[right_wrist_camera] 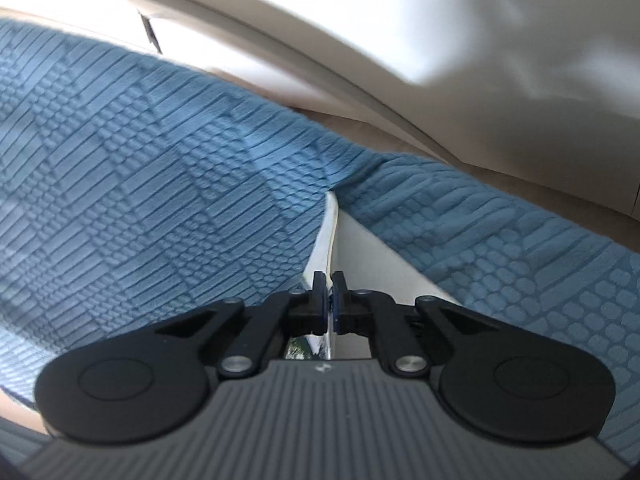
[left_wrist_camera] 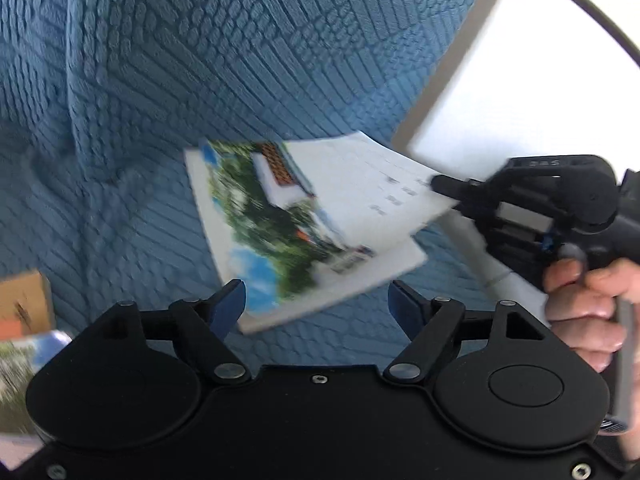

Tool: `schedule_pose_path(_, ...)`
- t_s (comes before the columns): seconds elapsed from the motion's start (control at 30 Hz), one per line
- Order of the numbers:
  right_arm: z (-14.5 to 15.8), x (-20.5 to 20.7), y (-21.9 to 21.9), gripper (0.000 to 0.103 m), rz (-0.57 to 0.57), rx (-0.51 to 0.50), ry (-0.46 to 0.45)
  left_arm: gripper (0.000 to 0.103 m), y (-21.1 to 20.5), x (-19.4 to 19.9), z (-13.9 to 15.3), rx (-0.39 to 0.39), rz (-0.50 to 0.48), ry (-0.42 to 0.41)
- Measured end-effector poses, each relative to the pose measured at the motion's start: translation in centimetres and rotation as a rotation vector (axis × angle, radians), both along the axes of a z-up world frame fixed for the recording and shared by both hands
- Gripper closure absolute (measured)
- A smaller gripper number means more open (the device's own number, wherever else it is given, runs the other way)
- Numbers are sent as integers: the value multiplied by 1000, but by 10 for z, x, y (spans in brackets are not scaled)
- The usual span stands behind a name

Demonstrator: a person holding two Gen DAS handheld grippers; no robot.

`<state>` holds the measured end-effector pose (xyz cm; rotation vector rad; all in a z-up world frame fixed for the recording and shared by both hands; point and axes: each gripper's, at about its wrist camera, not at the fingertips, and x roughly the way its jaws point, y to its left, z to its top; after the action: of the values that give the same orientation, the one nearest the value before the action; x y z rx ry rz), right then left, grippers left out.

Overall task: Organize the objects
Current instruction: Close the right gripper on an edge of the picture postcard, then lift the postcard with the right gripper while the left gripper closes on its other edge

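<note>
A thin booklet [left_wrist_camera: 304, 224] with a photo of a white house, greenery and a blue pool on its cover hangs above the blue textured bedspread [left_wrist_camera: 168, 80]. My right gripper [left_wrist_camera: 436, 182] comes in from the right, shut on the booklet's white right edge. In the right wrist view that gripper [right_wrist_camera: 329, 280] pinches the booklet [right_wrist_camera: 326, 236] edge-on between its blue pads. My left gripper [left_wrist_camera: 316, 300] stands open just below the booklet's near edge, its blue pads [left_wrist_camera: 230, 306] apart and touching nothing.
A brown cardboard box [left_wrist_camera: 24, 304] and another printed picture [left_wrist_camera: 24, 364] sit at the left edge. A person's hand [left_wrist_camera: 588, 304] grips the right tool. A white wall and pale floor [right_wrist_camera: 400, 40] lie past the bedspread's [right_wrist_camera: 140, 160] far edge.
</note>
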<state>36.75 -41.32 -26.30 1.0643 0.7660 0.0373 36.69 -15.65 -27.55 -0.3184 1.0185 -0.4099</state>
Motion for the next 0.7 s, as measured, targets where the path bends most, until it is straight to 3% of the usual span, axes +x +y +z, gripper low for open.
schedule_pose_path(0.43, 20, -26, 29, 98, 98, -41, 6, 26, 27, -11, -24, -466, 130, 304)
schedule_pose_path(0.7, 29, -49, 38, 98, 120, -39, 10, 26, 31, -10, -36, -612, 205, 366)
